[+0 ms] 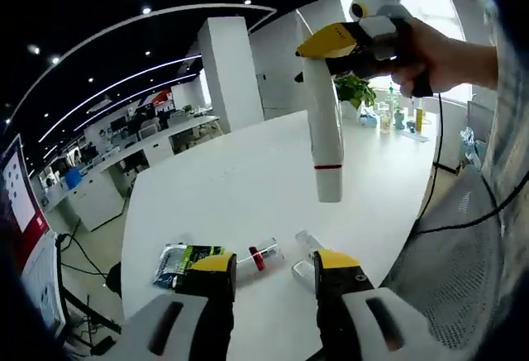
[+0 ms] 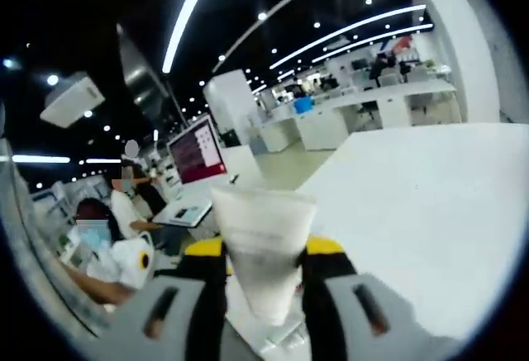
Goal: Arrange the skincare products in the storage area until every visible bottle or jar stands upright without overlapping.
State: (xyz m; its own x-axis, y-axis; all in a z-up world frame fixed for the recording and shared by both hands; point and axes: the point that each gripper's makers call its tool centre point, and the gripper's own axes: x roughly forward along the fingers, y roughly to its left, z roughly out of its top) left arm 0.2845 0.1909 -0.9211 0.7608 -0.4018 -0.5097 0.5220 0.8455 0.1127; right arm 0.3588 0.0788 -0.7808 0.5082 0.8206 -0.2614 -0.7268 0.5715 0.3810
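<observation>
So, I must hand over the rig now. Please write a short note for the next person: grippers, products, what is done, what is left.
Right gripper: shut on the tall white tube with a red band, held in the air above the white table.
Left gripper: open, holding nothing, low over the table.
Lying flat ahead of it: green-and-black sachet, small clear bottle with red label, clear bottle.
Done: nothing stands upright yet.
Left: set the tube down upright, stand up the bottles, no overlap.

Two gripper-mounted views above the white table point(image 1: 240, 179)

Left gripper view: angled down across the table from its near edge, toward the white pillar point(image 1: 231, 72) beyond. Right gripper view: low and close over the table, facing the open office; table shared.
</observation>
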